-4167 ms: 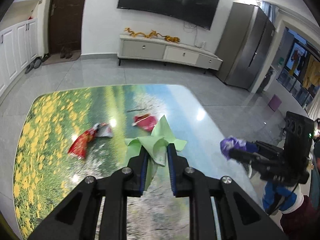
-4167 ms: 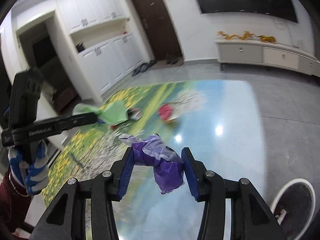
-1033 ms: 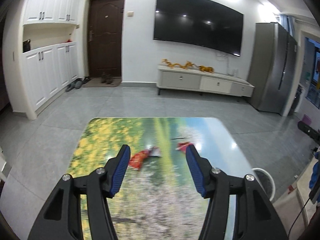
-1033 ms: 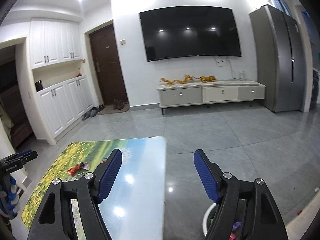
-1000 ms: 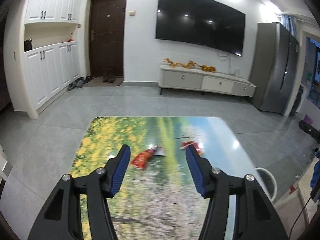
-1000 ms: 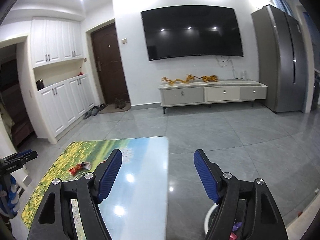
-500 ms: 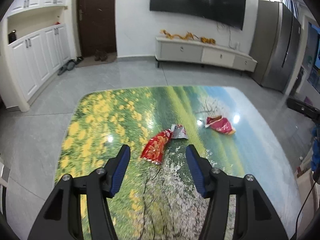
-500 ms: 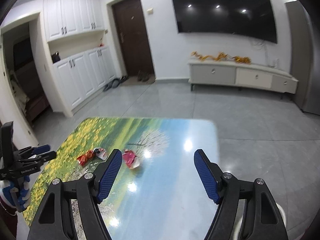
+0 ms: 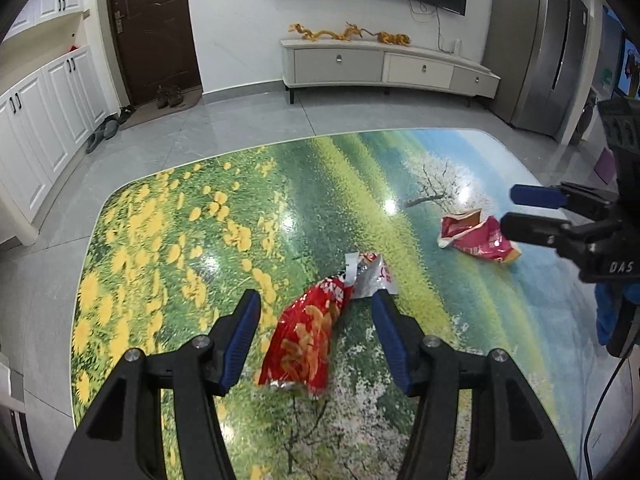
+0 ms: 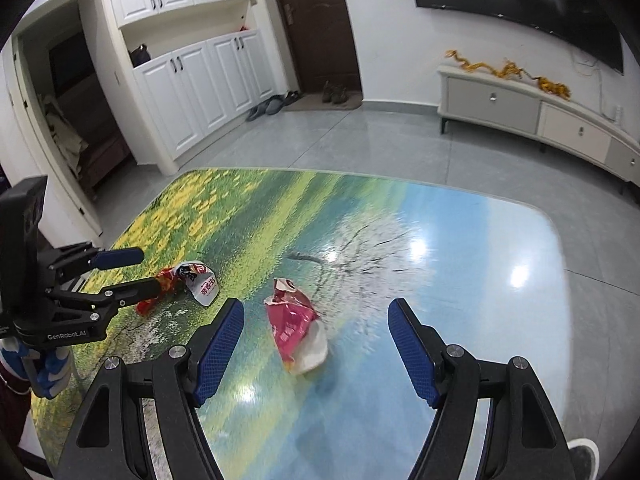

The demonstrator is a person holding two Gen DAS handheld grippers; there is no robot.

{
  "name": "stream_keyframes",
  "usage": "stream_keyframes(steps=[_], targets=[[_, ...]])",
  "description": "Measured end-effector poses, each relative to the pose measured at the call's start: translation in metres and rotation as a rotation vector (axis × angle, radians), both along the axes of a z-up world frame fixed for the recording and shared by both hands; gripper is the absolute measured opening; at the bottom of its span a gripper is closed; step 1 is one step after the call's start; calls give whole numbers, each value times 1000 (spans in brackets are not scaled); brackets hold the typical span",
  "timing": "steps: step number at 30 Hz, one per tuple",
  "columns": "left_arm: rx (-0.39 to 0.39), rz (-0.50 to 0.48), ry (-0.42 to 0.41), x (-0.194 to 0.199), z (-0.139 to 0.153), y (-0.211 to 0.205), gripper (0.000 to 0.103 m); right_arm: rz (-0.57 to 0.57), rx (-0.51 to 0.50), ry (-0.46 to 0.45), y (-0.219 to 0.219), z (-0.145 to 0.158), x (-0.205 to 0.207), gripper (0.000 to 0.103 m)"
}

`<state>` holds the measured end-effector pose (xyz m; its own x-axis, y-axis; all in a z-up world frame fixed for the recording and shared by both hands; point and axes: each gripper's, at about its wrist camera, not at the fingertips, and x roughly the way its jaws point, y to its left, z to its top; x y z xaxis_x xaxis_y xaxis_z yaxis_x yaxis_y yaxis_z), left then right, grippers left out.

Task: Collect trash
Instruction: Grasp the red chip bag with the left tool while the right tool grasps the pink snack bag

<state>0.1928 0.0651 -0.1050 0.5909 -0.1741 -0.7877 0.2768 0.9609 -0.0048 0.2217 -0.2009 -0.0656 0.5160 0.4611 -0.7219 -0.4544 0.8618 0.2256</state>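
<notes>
L tool point(image 9: 316, 312): jaws apart, nothing clamped. Blue pads sit either side of the long red snack bag point(image 9: 308, 340), which lies flat on the worktop point(image 9: 168, 240) directly ahead of the tool, between the jaw tips. No contact visible between pads and bag. Bag's torn silver end points away from the tool, twd the far edge of the worktop.

R tool point(image 10: 316, 320): jaws apart, nothing clamped. Crumpled pink-red wrapper point(image 10: 294, 320) lies on the worktop just ahead of the tool, between the jaw tips but nearer the L pad. Not touching either pad as far as can be told.

Cross-views:
- From L wrist cam, R tool point(image 9: 516, 210) enters from the right, jaw tips just beside the pink-red wrapper point(image 9: 478, 236); one tip overlaps the wrapper's near edge in the view, contact unclear.
- From R wrist cam, L tool point(image 10: 138, 272) enters from the left, jaw tips at the long red snack bag point(image 10: 184, 280), partly covering it.

The two trash items lie apart on the worktop, wrapper to the right of the bag as seen from the L tool.

Bkgd, beyond the worktop: grey tile floor point(image 9: 248, 120), low TV cabinet point(image 9: 384, 68) ahead of the L tool, dark door point(image 10: 316, 20).
</notes>
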Motion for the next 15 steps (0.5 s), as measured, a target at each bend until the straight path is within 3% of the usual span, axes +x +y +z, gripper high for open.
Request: stream_keyframes(steps=[8,15], targets=[[-21,-11,34,15,-13,0,55,33,-5,38,9,-20,14,72],[-22,-22,45,19,-17,-5,46,58,-12,46,14,-26,17,59]])
